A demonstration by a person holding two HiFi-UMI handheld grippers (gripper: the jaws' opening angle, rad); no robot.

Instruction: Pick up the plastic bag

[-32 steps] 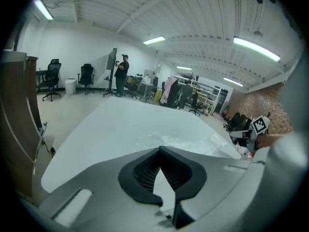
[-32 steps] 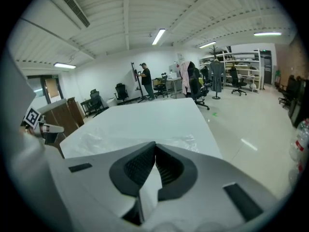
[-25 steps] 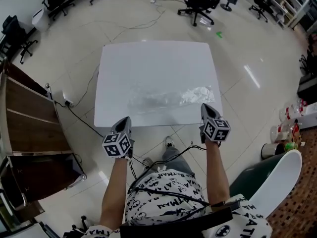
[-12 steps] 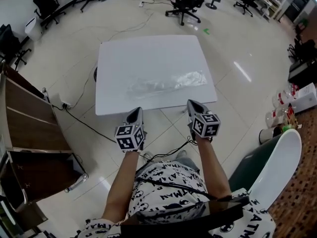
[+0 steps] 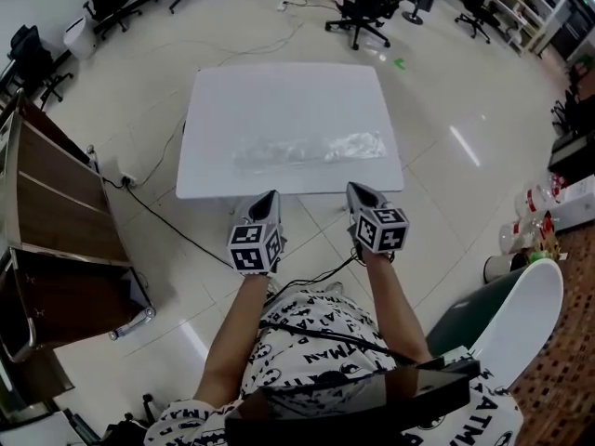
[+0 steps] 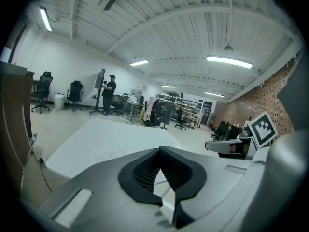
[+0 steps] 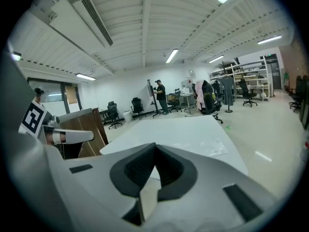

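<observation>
A clear, crumpled plastic bag [image 5: 307,149] lies flat on the near half of the white table [image 5: 279,91]. Nothing touches it. My left gripper [image 5: 268,201] and right gripper [image 5: 357,193] hover side by side over the floor, just short of the table's near edge, and point at the table. Both are shut with nothing between the jaws. In the left gripper view the left gripper [image 6: 160,151] looks across the table top, where the bag [image 6: 113,152] shows faintly. In the right gripper view the bag [image 7: 212,148] lies ahead of the right gripper [image 7: 154,146] and to its right.
A brown wooden cabinet [image 5: 46,212] stands at the left, with a cable [image 5: 158,216] running over the floor beside it. Office chairs [image 5: 367,7] stand beyond the table. A white and green chair [image 5: 521,333] and bottles [image 5: 548,221] are at the right. A person [image 6: 110,94] stands far off.
Both grippers have moved closer together. The right one was at the table's near right corner and now sits short of the near edge. The bag has not moved.
</observation>
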